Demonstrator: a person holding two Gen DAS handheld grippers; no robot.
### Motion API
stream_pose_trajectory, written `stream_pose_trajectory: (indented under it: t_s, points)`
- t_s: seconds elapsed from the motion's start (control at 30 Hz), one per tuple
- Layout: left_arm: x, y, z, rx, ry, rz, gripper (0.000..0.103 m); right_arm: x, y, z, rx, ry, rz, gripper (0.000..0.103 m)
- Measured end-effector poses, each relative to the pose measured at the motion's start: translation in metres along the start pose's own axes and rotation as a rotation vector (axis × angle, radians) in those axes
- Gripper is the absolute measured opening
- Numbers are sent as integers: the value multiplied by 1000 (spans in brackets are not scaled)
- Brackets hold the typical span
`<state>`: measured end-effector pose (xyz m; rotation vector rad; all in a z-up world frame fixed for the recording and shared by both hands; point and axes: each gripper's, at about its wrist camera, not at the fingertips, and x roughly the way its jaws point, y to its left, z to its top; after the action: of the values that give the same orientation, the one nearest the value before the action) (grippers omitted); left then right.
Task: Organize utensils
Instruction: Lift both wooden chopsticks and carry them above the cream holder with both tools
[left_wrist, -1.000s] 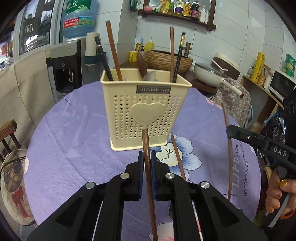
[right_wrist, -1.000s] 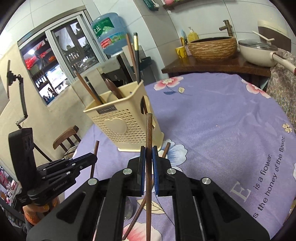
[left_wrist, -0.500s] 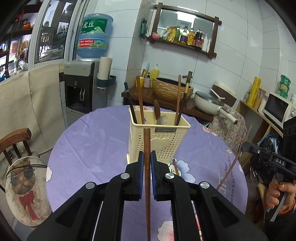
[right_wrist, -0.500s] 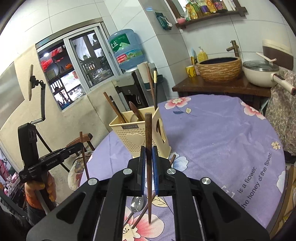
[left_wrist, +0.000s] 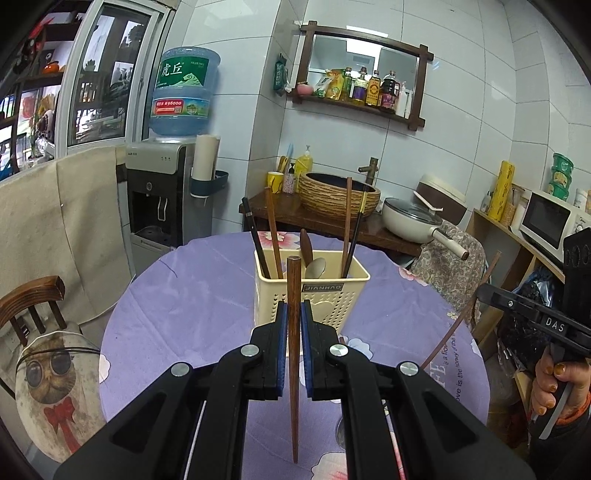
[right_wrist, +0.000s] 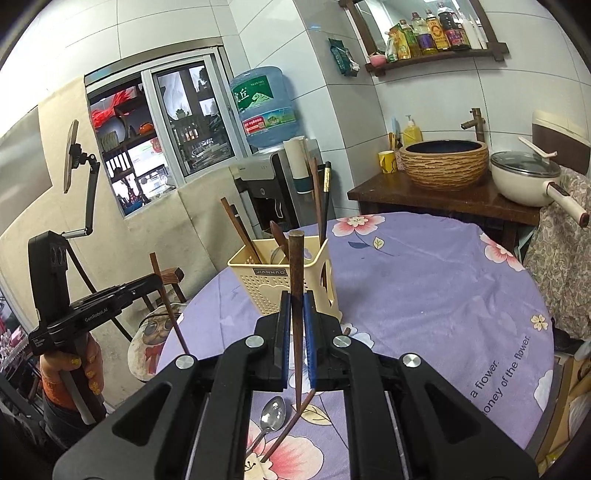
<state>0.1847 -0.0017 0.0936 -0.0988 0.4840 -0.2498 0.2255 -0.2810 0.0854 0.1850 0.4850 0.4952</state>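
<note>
Chopsticks are pinched upright, one brown wooden chopstick (left_wrist: 293, 332) in your left gripper (left_wrist: 294, 325) and another wooden chopstick (right_wrist: 296, 314) in your right gripper (right_wrist: 295, 321), so bring each thin tip over the cream utensil holder (left_wrist: 314, 291) and lower it straight before you let go. Mind the chopsticks and spoons already standing inside. A steel spoon (right_wrist: 271, 413) and a loose chopstick (right_wrist: 291, 424) lie on the round table's purple floral cloth (right_wrist: 424, 295), in a tiled kitchen with a water dispenser (left_wrist: 162, 192).

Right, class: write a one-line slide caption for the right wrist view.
Right tongs grip a chopstick upright before the holder; a spoon lies on the table.
</note>
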Motion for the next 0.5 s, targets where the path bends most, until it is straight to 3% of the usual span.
stream_pose_trajectory:
  t_s: [0.23,0.5]
  points:
    - [-1,-1,20,1,-20,-37,7,3,5,23,-21,-10,25,8]
    - [1,-2,83,-20,-53,-95,7,16,20,79,-38,-30,70,8]
